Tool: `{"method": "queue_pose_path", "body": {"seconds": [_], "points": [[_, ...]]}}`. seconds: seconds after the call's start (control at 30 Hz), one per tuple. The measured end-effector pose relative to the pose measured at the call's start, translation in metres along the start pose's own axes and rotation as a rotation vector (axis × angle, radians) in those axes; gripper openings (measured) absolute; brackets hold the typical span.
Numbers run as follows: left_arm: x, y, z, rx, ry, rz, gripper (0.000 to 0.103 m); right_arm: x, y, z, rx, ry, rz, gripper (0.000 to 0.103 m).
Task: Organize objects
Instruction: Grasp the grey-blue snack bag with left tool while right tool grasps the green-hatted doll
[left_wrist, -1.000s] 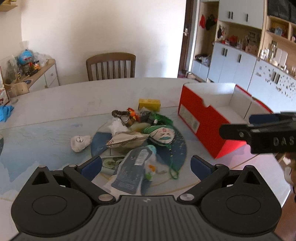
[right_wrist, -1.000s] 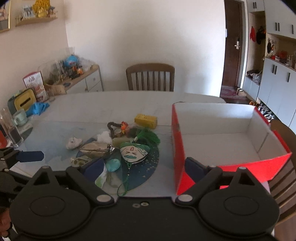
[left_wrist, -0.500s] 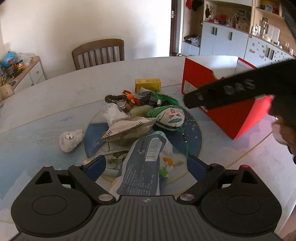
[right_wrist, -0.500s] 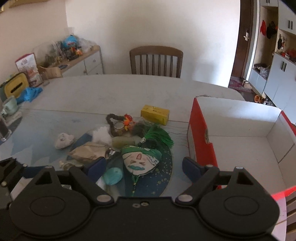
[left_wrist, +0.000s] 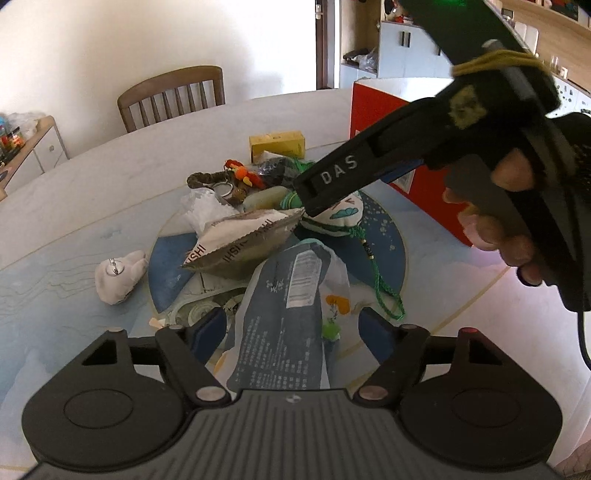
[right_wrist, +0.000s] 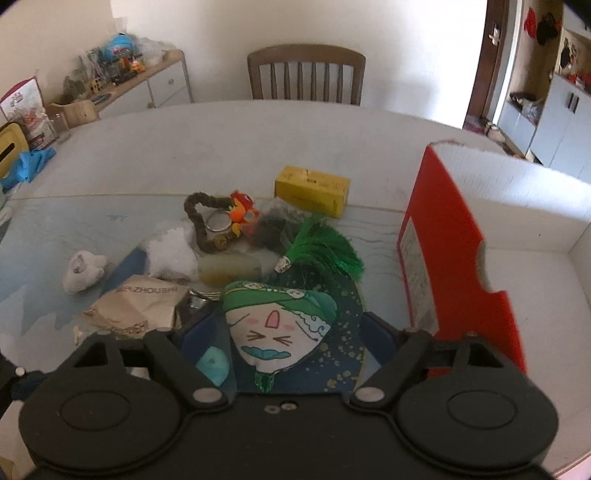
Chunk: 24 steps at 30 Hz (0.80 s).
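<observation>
Right wrist view: your right gripper (right_wrist: 291, 332) is closing around the sachet (right_wrist: 275, 328) at mid-table, your left gripper (left_wrist: 291, 328) around the packet (left_wrist: 284, 317), neither gripping yet; the box (right_wrist: 454, 236) at the right edge looks empty, all sorting remains.

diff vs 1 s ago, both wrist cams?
Both grippers dropped toward the pile, jaws closing, nothing gripped yet. The left gripper now straddles the dark blue packet; the right gripper crossed over from the red box and brackets the face sachet. Pile and box unmoved.
</observation>
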<state>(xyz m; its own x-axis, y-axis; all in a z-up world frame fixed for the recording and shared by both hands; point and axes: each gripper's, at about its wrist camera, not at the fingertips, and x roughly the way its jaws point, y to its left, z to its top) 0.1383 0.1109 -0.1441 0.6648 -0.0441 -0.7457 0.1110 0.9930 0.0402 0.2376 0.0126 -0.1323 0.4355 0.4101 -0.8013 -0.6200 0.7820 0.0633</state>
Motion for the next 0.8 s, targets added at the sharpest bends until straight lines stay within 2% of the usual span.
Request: {"method": "queue_pose_path", "body": {"seconds": [0.1, 0.2, 0.27, 0.47, 0.7, 0.8], "points": [[0.003, 0.002, -0.001, 0.004, 0.009, -0.004, 0.07, 0.009, 0.0, 0.004, 0.022, 0.022, -0.001, 0.084], [0.005, 0.005, -0.001, 0.004, 0.015, -0.01, 0.069, 0.016, -0.001, 0.008, 0.037, 0.037, 0.007, 0.084], [0.007, 0.006, -0.002, 0.005, 0.02, -0.011, 0.065, 0.02, 0.001, 0.009, 0.032, 0.046, 0.005, 0.083], [0.009, 0.009, -0.002, 0.002, 0.019, -0.014, 0.052, 0.026, 0.0, 0.009, 0.051, 0.06, 0.037, 0.074], [0.006, 0.013, 0.0, -0.011, 0.021, -0.018, 0.036, 0.022, 0.0, 0.01, 0.066, 0.049, 0.036, 0.067], [0.004, 0.013, 0.001, -0.007, 0.022, -0.018, 0.033, 0.016, -0.002, 0.009, 0.073, 0.037, 0.038, 0.065]]}}
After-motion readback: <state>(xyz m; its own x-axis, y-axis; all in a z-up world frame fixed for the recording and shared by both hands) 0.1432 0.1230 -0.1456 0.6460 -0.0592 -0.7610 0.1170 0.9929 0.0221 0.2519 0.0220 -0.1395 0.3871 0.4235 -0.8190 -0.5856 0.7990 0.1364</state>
